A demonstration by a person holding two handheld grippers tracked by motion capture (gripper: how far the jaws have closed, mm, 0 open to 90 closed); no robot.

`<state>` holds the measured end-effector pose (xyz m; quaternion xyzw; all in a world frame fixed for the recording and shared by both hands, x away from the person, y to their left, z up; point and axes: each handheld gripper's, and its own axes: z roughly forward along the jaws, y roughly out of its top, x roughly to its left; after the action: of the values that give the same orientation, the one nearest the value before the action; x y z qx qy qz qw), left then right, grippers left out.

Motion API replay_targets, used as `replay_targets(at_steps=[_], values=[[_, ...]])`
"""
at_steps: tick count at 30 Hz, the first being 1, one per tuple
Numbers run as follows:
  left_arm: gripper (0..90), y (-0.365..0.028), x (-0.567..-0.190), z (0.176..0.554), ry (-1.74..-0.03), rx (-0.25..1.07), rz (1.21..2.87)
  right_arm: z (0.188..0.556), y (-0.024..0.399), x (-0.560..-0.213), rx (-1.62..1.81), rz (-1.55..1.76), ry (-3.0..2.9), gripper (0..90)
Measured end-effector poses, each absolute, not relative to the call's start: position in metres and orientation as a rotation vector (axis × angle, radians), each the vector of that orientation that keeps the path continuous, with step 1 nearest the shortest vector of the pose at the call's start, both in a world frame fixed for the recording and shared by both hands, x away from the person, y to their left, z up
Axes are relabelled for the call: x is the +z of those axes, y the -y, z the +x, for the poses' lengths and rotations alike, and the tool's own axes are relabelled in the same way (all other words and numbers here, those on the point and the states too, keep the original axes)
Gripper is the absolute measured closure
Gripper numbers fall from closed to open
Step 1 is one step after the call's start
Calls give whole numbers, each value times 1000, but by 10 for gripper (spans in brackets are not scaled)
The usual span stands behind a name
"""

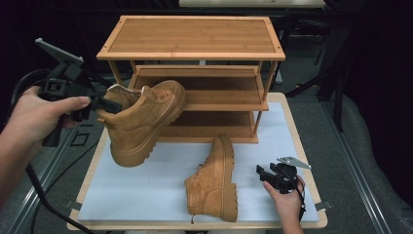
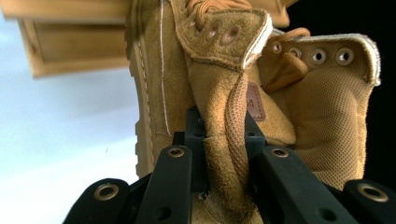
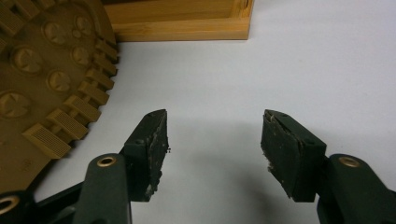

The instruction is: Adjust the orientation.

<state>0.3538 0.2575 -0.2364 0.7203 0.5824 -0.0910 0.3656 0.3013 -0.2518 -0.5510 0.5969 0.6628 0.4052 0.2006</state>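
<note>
Near: right gripper [image 1: 265, 171] wide open, holds nothing, on mat | left gripper [image 1: 104, 104] pinches boot [image 1: 141, 122] collar, boot up in air by rack [image 1: 195, 73] | left to do: second boot [image 1: 214, 180] lies on mat [image 1: 146, 190], rack shelves bare

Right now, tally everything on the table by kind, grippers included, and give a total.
Tan boots: 2, one lifted in the left gripper, one lying on its side on the white mat.
Wooden shoe racks: 1, three tiers.
White mats: 1.
Handheld grippers: 2, left gripper clamped on the lifted boot's collar, right gripper open beside the lying boot.
Total: 6
</note>
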Motion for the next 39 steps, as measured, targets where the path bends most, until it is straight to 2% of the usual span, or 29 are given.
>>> replay_targets(at_steps=[17, 24, 29, 39], values=[[788, -246, -272, 416, -1547, -228, 1610, 303, 255, -555, 1179, 1695, -1846, 408], [788, -234, -289, 437, -1558, -179, 1541, 303, 255, -557, 1181, 1702, -1855, 408], [783, -217, -294, 442, -1556, -128, 1515, 304, 256, -558, 1180, 1707, -1860, 408], [737, -193, -298, 429, -1529, -73, 1595, 304, 256, -558, 1161, 1712, -1872, 408]])
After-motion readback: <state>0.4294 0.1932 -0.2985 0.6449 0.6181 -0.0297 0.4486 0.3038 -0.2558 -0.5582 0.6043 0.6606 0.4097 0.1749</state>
